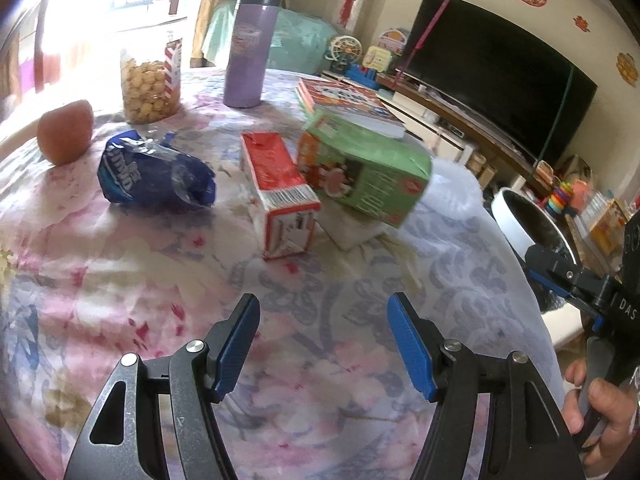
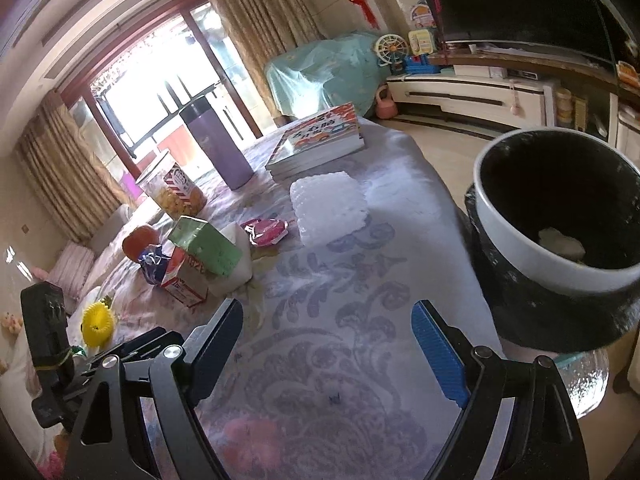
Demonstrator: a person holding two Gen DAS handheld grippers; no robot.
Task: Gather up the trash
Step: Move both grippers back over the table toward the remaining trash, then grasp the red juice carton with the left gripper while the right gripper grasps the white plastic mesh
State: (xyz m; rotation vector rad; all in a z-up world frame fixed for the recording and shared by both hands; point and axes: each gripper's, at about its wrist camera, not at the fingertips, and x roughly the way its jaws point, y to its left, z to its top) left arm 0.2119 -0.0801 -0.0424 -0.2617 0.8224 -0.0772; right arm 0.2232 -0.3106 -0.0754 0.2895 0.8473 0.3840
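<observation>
The bench (image 1: 320, 300), draped in a floral cloth of pink and grey-blue, fills most of both views. Beside its far right edge stands a trash bin (image 2: 520, 248) with a white rim and a black liner, a pale crumpled scrap lying inside it. On the cloth a stack of books (image 2: 320, 140) sits near the far edge, with a white bubbled sheet (image 2: 328, 208) just in front of it. A tall purple flask (image 1: 248, 48) stands upright toward the back, and a clear jar of yellow snacks (image 1: 150, 84) stands left of it.

The trash lies grouped near the middle of the bench: a green carton (image 1: 368, 168) on its side, tilted against the books, a red and white carton (image 1: 280, 192) lying flat just beside it, and a crumpled blue wrapper (image 1: 156, 172) to the left, close to but apart from the red carton. A round orange fruit (image 1: 66, 132) rests further left. A small red wrapper (image 2: 266, 232) lies near the bubbled sheet.

The left tool (image 1: 324, 340) hovers over bare cloth short of the cartons, its blue pads spread apart with nothing between them. The right tool (image 2: 328, 356) is likewise spread wide and empty, over the cloth near the bin. A hand (image 1: 600, 412) grips the right tool's handle
</observation>
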